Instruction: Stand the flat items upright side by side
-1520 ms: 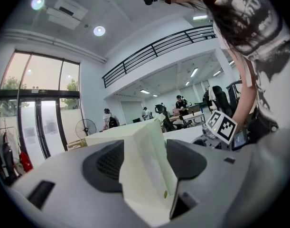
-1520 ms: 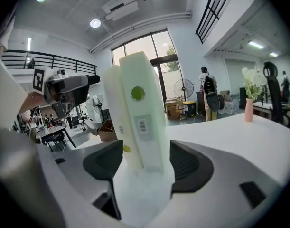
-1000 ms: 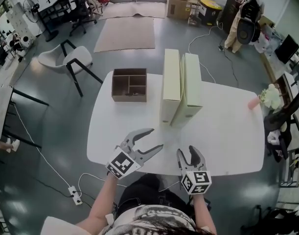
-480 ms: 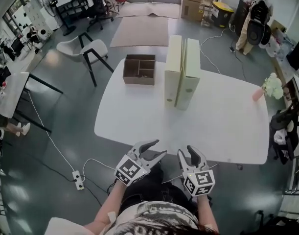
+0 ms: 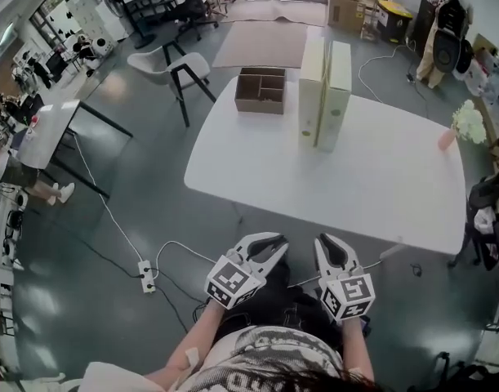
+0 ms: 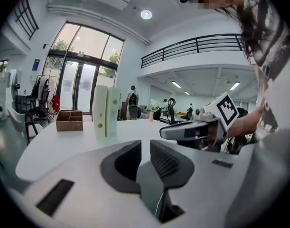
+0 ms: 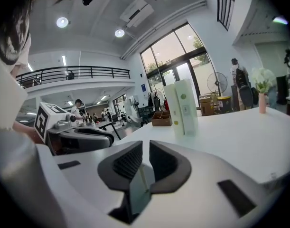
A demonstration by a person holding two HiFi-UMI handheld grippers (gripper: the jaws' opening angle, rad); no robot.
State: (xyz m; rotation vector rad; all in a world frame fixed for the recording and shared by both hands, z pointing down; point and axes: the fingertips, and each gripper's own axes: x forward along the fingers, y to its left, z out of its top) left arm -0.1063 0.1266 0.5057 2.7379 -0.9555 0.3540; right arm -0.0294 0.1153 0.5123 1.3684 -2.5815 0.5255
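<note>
Jaws on my left gripper (image 5: pixel 269 247) and right gripper (image 5: pixel 335 245) have just been closing: nearly together, nothing between. Two box files (image 5: pixel 325 92) stand upright side by side on the white table (image 5: pixel 380 186). Task looks done.

Black chair (image 5: pixel 489 206) past right edge

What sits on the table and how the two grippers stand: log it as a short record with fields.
table: white, rounded corners
binders: two, pale, upright, side by side at the far side
brown box: open-topped, divided, left of the binders
vase: pink, white flowers, right edge
left gripper: short of the table's near edge, jaws just closed, nothing between
right gripper: beside it, jaws just closed, nothing between
</note>
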